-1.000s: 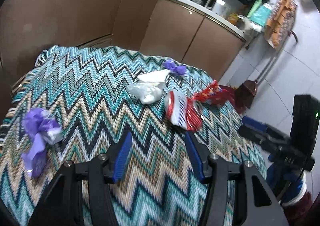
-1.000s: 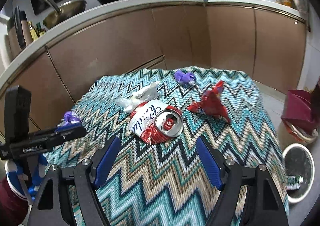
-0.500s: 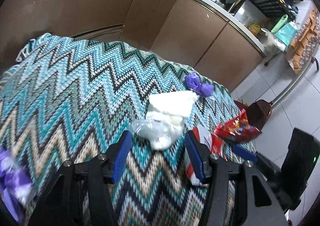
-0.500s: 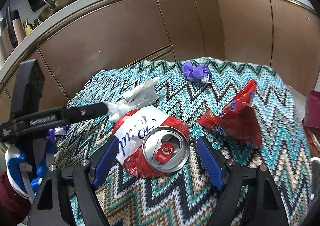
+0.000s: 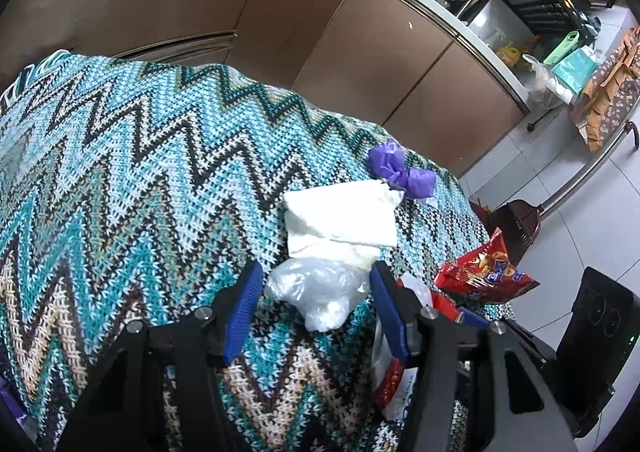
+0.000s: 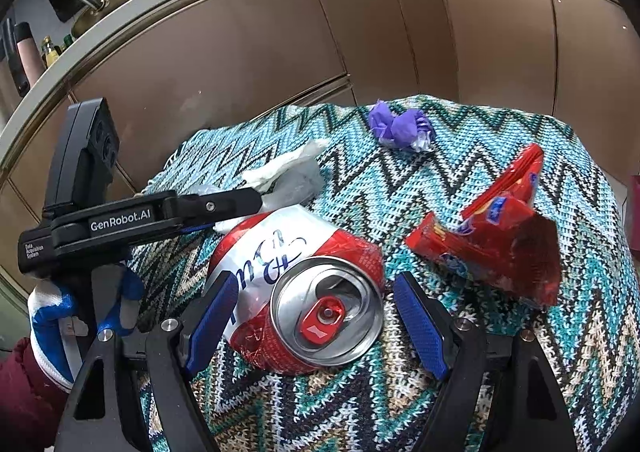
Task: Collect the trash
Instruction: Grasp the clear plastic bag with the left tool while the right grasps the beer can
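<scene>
Kitchen, brown cabinets [image 6: 248,51] behind. Low table under a zigzag cloth [image 5: 120,179], trash scattered on top.

Largest piece: crushed red-and-white can [image 6: 304,284], lying on its side, long axis running away from the right gripper [image 6: 308,320], lid end and red tab facing the camera. Right jaws stand wide, one blue pad either side of the lid end, small gaps both sides; no contact seen. Can sits dead centre between them. Judgement: a straight close takes it across the width.

Red snack bag [image 6: 496,236] to the right of the can, near but apart. White tissue [image 5: 340,215] beyond, its near edge overlapping a clear plastic wad [image 5: 320,292]. Purple wrapper [image 5: 400,169] at the far edge, just past the tissue.

Left gripper [image 5: 316,304]: jaws about half open, straddling the plastic wad; pads close on each side, not pressing as far as can be seen. Wad lies straight ahead. Left is nearer the wad and tissue, right nearer the can and bag.

Writing: "GenRobot.AI" on the left gripper's side, seen from the right wrist. Cursive script on the can, upside down, not readable. Bag print too small.
</scene>
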